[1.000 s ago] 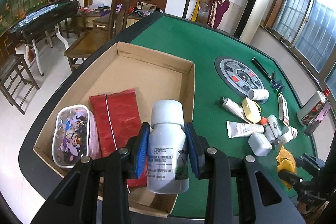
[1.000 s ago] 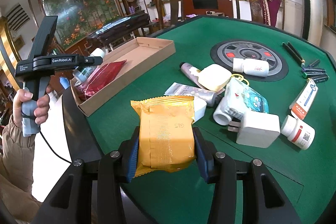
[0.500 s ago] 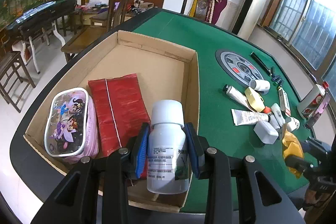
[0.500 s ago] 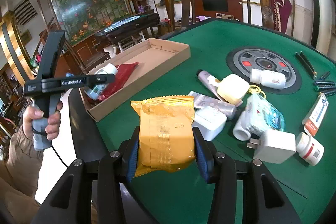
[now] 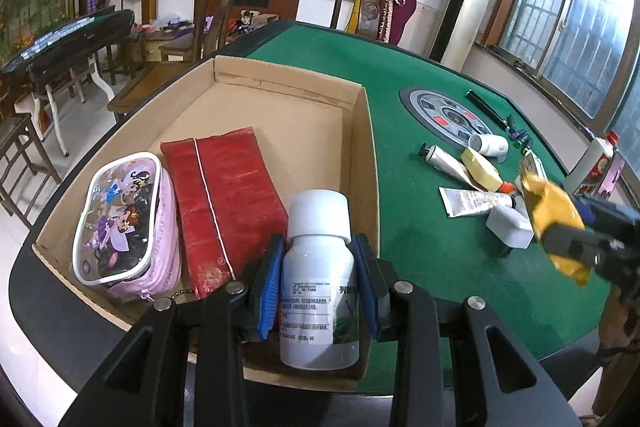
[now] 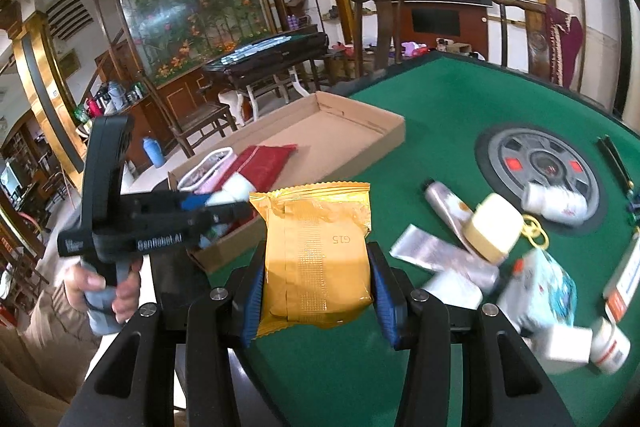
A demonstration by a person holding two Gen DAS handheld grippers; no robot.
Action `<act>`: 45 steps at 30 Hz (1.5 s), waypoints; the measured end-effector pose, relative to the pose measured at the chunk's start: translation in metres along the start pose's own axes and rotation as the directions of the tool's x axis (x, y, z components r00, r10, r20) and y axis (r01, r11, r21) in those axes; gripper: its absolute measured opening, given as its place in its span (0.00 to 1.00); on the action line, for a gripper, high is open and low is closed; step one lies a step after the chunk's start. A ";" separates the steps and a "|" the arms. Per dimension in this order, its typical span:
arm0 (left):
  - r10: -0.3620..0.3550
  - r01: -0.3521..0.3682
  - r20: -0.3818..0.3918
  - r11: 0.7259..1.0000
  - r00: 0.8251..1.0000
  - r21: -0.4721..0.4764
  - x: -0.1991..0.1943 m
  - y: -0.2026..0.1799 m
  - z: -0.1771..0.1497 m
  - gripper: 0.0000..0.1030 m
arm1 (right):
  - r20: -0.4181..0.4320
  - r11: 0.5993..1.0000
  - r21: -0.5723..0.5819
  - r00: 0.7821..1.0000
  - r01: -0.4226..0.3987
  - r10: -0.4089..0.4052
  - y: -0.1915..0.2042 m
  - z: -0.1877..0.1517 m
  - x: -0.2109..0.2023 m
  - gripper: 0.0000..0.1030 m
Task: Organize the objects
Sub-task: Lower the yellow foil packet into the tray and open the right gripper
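Left wrist view: left gripper [image 5: 318, 281] clamps a white bottle [image 5: 318, 279] upright between its blue pads, over the near right corner of the cardboard box [image 5: 362, 131]. The box sits at the table's left edge, its right wall bordering open green felt [image 5: 404, 211]. Inside the box: a pink cartoon pouch [image 5: 126, 223] along the left wall and a red packet [image 5: 226, 195] just beside it; the far half of the box floor is bare. To the right on the felt, a cluster of tubes and small containers [image 5: 476, 183] lies well apart from the box. The right gripper, blurred, enters at the right edge with a yellow packet [image 5: 554, 223]. Right wrist view: right gripper [image 6: 316, 281] is closed on the yellow packet, held above the felt between the box and the cluster. The left gripper, held in a hand [image 6: 106, 291], points into the box's near end. Loose items on the right are blurred; a round grey panel [image 6: 540, 163] sits in the table centre.
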State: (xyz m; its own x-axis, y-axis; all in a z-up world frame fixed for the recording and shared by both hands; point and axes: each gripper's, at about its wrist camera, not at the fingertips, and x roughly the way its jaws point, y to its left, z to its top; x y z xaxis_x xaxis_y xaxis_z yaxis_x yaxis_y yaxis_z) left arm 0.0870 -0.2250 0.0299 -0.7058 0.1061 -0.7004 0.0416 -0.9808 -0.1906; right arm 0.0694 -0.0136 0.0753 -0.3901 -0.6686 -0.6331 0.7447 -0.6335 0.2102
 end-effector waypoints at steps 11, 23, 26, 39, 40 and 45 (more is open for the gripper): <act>0.008 -0.008 -0.009 0.999 1.000 0.031 -0.005 0.000 -0.005 0.32 | -0.016 0.999 0.000 0.999 -0.051 0.051 0.007 0.040 0.042 0.49; 0.007 -0.006 -0.011 1.000 1.000 0.030 -0.007 -0.001 -0.008 0.32 | -0.127 0.998 0.055 0.991 -0.036 0.043 0.016 0.081 0.122 0.49; 0.008 -0.008 -0.014 0.999 1.000 0.035 -0.007 -0.001 -0.008 0.32 | -0.160 0.998 0.068 0.987 -0.003 0.014 0.013 0.082 0.141 0.49; 0.011 -0.012 0.011 0.999 1.000 0.047 -0.019 -0.001 -0.001 0.32 | -0.192 0.995 -0.066 0.977 0.076 -0.087 0.022 0.072 0.172 0.49; 0.012 -0.013 0.012 0.999 1.000 0.047 -0.020 -0.001 -0.001 0.32 | -0.194 0.993 -0.087 0.976 0.081 -0.096 0.025 0.071 0.173 0.49; 0.022 -0.023 0.021 0.999 1.000 0.045 -0.026 0.003 0.000 0.32 | -0.227 0.992 -0.116 0.971 0.054 -0.079 0.032 0.066 0.173 0.51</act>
State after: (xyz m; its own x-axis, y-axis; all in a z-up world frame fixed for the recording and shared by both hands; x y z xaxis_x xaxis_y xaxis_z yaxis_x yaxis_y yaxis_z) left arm 0.1058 -0.2302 0.0473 -0.7198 0.0813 -0.6894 0.0256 -0.9893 -0.1434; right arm -0.0096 -0.1754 0.0212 -0.3147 -0.5110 -0.7999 0.7803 -0.6191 0.0884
